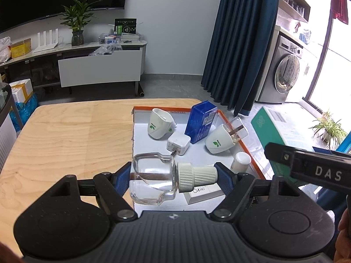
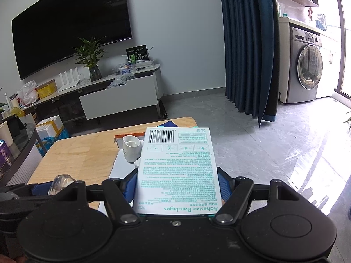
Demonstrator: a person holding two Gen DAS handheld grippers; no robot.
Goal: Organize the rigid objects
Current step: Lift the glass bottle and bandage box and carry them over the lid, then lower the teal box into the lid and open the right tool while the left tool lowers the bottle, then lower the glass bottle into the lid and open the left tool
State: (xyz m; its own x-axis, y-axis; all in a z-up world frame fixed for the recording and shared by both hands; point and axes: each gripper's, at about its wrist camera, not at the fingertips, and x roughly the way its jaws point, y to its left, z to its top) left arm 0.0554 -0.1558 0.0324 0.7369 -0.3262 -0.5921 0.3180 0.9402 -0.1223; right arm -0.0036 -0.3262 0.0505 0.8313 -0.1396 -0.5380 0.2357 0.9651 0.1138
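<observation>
My left gripper point(image 1: 173, 176) is shut on a clear glass bottle with a white ribbed cap point(image 1: 162, 177), held sideways just above the near end of the orange-rimmed tray point(image 1: 248, 149). In the tray lie two white plug-in devices point(image 1: 159, 123) point(image 1: 221, 140), a blue box point(image 1: 200, 121), a white charger point(image 1: 178, 143), a small white bottle point(image 1: 240, 161) and a flat white box point(image 1: 203, 194). My right gripper point(image 2: 176, 185) is shut on a white-and-teal adhesive bandage box point(image 2: 177, 166), held above the tray's near side. The right gripper's body shows at the right of the left wrist view point(image 1: 307, 164).
The wooden table point(image 1: 65, 135) stretches left of the tray. Beyond it stand a TV cabinet point(image 1: 98, 65), blue curtain point(image 1: 237, 43) and washing machine point(image 1: 283, 74). A green carton point(image 1: 276, 122) lies on the floor to the right. The left gripper and its bottle show in the right wrist view point(image 2: 61, 183).
</observation>
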